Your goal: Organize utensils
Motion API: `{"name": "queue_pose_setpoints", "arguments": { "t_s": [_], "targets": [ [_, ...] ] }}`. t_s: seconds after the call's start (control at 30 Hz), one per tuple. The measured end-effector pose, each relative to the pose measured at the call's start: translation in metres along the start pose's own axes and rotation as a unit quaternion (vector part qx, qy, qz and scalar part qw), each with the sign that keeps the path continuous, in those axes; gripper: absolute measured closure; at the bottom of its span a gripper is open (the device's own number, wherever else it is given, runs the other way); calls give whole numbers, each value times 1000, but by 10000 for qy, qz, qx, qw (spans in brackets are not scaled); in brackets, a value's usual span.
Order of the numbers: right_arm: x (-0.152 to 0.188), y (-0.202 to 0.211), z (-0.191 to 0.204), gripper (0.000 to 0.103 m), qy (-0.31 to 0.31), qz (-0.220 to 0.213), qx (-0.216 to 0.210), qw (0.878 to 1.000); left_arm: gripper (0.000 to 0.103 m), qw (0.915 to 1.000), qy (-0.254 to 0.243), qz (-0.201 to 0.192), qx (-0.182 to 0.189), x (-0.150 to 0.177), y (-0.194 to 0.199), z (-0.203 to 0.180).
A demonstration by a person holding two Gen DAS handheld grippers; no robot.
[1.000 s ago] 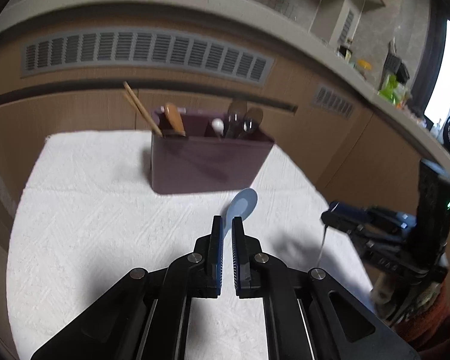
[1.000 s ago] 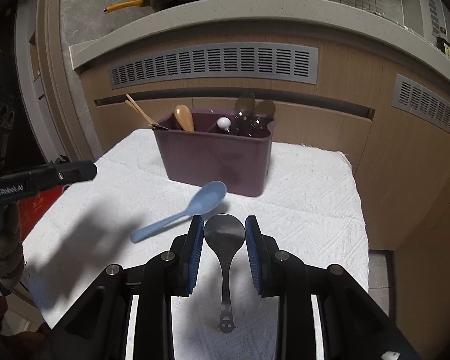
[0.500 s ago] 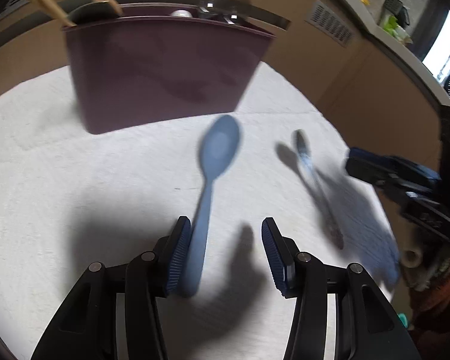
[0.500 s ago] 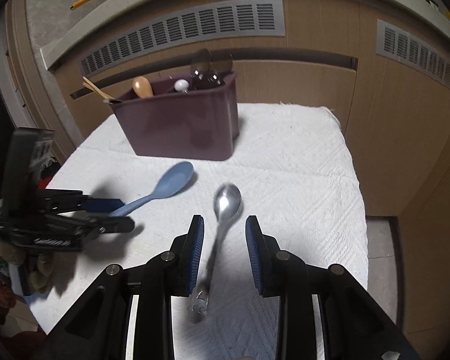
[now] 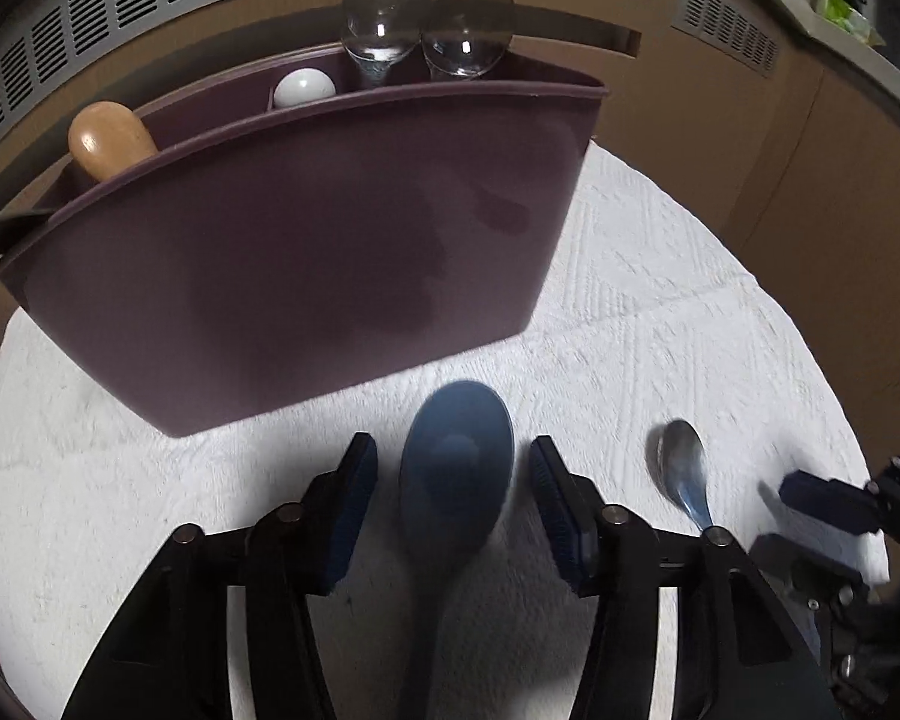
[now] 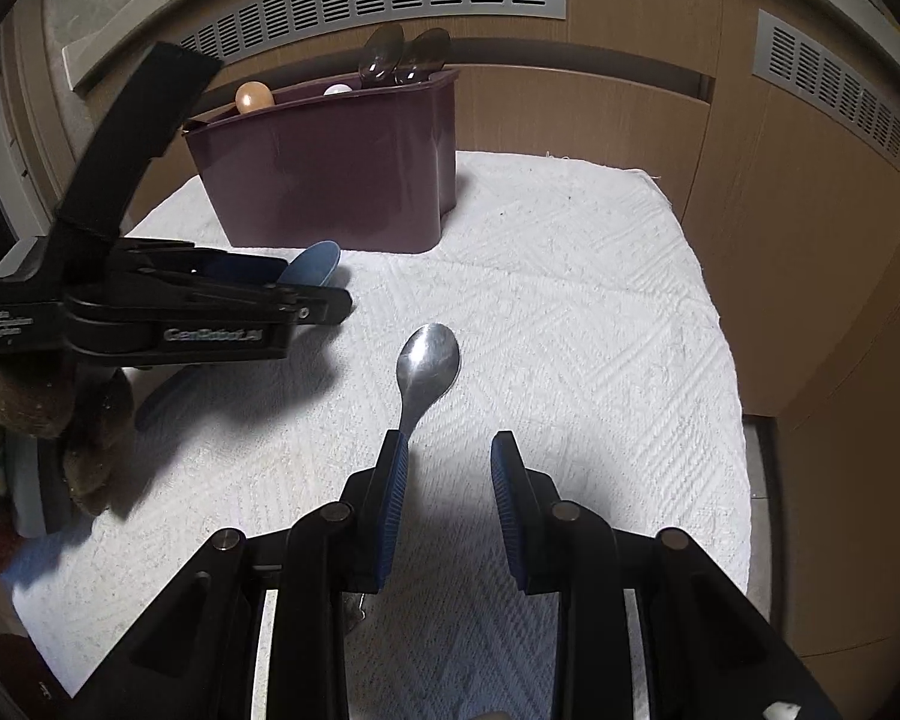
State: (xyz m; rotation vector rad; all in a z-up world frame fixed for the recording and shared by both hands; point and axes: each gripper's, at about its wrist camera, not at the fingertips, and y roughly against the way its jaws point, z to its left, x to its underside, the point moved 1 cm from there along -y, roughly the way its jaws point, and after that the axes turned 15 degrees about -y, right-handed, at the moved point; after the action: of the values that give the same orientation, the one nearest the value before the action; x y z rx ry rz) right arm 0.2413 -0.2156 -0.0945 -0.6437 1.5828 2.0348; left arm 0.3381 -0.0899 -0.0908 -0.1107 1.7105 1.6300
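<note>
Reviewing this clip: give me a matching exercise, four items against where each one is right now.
Items:
1. blue spoon
2. metal spoon
3. wooden utensil
4. purple caddy

Places:
A. standing in the caddy's left end
B. bowl between the open left tongs
C. handle beside one finger of the open right tongs
D. upright on the white cloth

Pairs: 1-B, 2-C, 3-A, 4-D

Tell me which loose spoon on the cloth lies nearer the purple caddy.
The blue plastic spoon, its bowl almost at the caddy; the metal spoon lies farther out.

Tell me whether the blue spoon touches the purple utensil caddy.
Apart. The left wrist view shows white cloth between the blue spoon bowl and the purple utensil caddy base.
</note>
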Motion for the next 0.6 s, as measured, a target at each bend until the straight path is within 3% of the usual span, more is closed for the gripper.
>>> {"name": "queue_pose_setpoints", "arguments": {
  "t_s": [0.07,0.4,0.53,0.6],
  "targets": [
    [0,1,0,76,21,-60,54,10000,68,9999,123,-32,16,-1,-1,5],
    [-7,-9,5,76,-160,127,-90,9998,68,9946,702,-598,468,34,46,32],
    [-9,-23,7,75,-257,292,76,9992,68,9942,778,-658,343,48,63,40],
    [-12,-26,8,70,-335,306,7,9990,68,9942,773,-711,229,52,69,40]
  ]
}}
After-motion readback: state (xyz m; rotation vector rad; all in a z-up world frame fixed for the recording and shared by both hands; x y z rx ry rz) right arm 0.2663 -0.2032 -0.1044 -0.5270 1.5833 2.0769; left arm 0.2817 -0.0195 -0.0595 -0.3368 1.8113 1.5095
